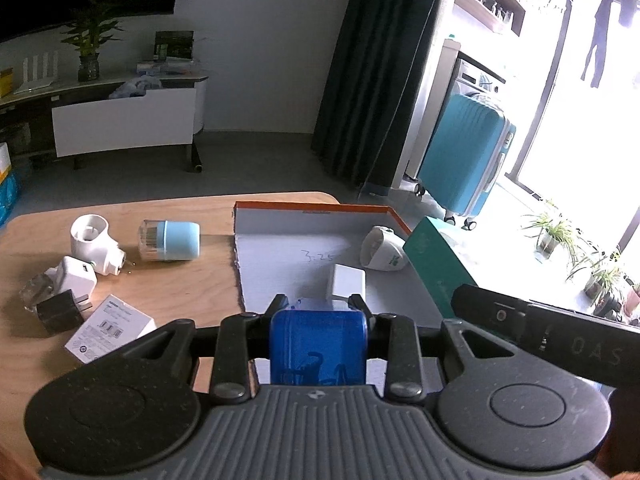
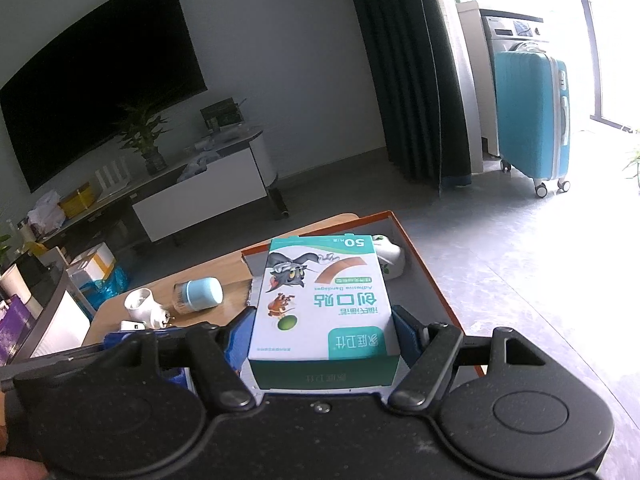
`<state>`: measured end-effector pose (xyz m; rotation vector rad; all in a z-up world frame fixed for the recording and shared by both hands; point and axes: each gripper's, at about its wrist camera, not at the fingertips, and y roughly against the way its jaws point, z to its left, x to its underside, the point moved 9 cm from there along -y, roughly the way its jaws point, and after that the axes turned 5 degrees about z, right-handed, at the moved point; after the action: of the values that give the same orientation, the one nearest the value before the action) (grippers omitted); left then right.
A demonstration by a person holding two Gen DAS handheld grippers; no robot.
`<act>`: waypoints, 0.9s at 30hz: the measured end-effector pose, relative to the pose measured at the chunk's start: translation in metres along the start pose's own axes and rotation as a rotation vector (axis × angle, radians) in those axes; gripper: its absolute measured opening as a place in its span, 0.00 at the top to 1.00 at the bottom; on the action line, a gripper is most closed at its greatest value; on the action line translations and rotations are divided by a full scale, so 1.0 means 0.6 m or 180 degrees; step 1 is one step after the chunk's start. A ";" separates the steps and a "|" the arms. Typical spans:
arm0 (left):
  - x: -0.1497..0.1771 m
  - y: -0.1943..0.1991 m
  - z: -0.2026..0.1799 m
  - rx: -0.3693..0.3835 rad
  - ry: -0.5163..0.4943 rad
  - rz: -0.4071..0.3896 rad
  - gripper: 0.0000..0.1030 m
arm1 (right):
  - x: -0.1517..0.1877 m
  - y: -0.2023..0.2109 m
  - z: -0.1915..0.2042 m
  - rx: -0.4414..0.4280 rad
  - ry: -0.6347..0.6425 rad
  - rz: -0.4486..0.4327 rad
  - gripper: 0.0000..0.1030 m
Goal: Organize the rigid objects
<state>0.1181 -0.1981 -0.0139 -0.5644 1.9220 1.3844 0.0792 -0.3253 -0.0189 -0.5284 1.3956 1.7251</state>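
From my left wrist camera, my left tool [image 1: 319, 307] is pinching a blue box [image 1: 318, 346] between its fingers, above the near edge of the orange-rimmed tray [image 1: 280, 256]. Inside the tray lie a white charger [image 1: 346, 281] and a white rounded gadget [image 1: 383, 249]. On the wooden worktop [image 1: 180, 284] to the left sit a white plug adapter [image 1: 94, 240], a pale blue jar [image 1: 170, 240] on its side, a black plug [image 1: 60, 312] and a small white carton [image 1: 110, 330].

From my right wrist camera, my right tool [image 2: 322, 330] is clamped on a box of bandages [image 2: 324, 304], held over the tray [image 2: 432, 276]. The rounded gadget [image 2: 390, 256] shows just beyond the box, and the jar [image 2: 198, 294] lies on the worktop [image 2: 208, 312] to the left.
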 end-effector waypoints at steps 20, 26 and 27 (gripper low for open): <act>-0.004 -0.034 -0.023 0.0048 -0.0050 0.0068 0.68 | -0.018 -0.029 -0.042 0.0165 -0.0001 0.0028 0.19; -0.015 -0.050 -0.024 0.0037 -0.0042 0.0076 0.68 | -0.030 -0.044 -0.047 0.0180 0.0053 0.0041 0.19; -0.018 -0.052 -0.023 0.0032 -0.0040 0.0077 0.68 | -0.030 -0.047 -0.047 0.0182 0.0053 0.0048 0.18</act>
<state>0.1429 -0.2224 -0.0234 -0.5281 1.9304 1.3896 0.1074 -0.3572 -0.0302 -0.5031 1.4597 1.6910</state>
